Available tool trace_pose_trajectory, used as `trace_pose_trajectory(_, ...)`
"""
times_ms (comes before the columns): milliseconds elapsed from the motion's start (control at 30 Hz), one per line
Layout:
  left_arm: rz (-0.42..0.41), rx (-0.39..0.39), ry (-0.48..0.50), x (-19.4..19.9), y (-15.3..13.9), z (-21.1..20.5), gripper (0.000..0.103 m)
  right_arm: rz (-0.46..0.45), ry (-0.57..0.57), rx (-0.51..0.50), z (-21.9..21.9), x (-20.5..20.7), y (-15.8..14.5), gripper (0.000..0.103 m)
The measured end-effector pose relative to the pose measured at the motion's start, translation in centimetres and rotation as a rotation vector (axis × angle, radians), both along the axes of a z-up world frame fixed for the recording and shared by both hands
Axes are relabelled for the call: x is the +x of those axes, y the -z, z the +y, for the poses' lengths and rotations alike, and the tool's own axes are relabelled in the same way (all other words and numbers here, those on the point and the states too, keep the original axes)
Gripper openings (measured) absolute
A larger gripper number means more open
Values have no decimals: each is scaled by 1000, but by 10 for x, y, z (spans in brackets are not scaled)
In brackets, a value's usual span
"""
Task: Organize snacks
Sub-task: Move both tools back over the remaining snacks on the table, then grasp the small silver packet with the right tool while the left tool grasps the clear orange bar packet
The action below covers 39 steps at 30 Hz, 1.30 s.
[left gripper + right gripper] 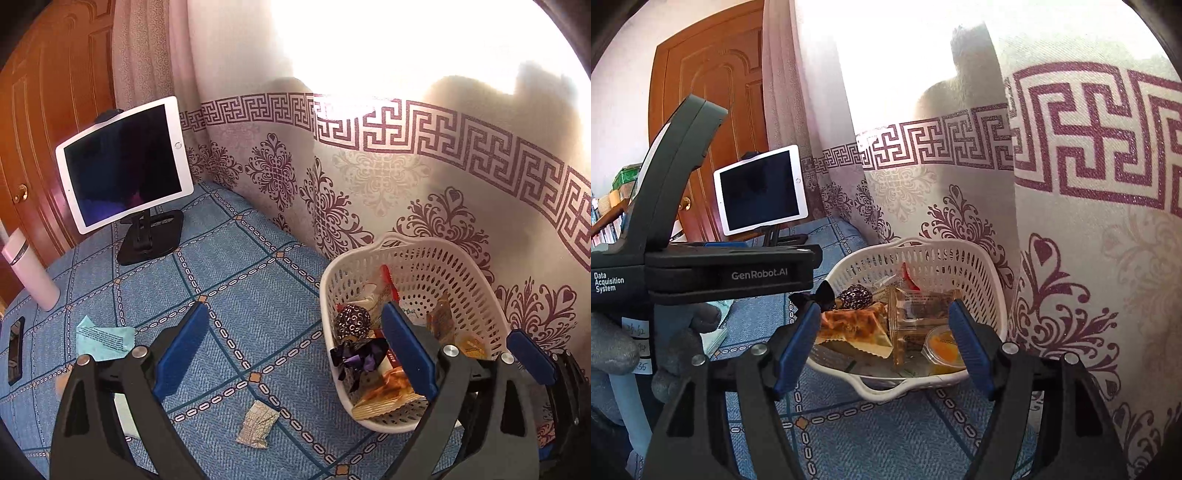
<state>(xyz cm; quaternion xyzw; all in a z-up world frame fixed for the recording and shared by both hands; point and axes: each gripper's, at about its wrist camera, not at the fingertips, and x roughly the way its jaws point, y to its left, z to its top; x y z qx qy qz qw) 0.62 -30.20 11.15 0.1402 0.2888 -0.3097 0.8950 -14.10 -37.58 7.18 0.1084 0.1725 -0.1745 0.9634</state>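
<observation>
Mid-gather, judging by the loose packets. Left gripper (pixel 291 350) spread wide, empty, above the cloth; right gripper (pixel 882 345) likewise apart, empty, facing the basket (pixel 982 280). Next: drop onto the silver packet (pixel 258 424), crumpled and flat, near the left gripper. Farther left, a teal packet (pixel 103 341). Basket by the curtain, already heaped with snacks.

The basket (pixel 436 258) hides its lower snacks; the bottle (pixel 31 269) is cropped.
</observation>
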Motion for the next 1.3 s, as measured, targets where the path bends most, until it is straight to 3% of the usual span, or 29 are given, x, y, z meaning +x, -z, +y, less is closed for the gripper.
trace_pose_trajectory(433, 1, 10, -160, 22, -1, 59, 96, 22, -126, -33, 41, 17, -2, 78)
trace_pose_trajectory(733, -54, 24, -311, 31, -6, 111, 96, 67, -244, -40, 73, 37, 5, 78)
trace_pose_trajectory(933, -32, 17, -403, 40, 0, 155, 96, 160, -324, 30, 80, 59, 19, 79)
trace_pose_trajectory(1300, 54, 9, -591, 69, 28, 236, 96, 335, -369, 104, 93, 107, 49, 79)
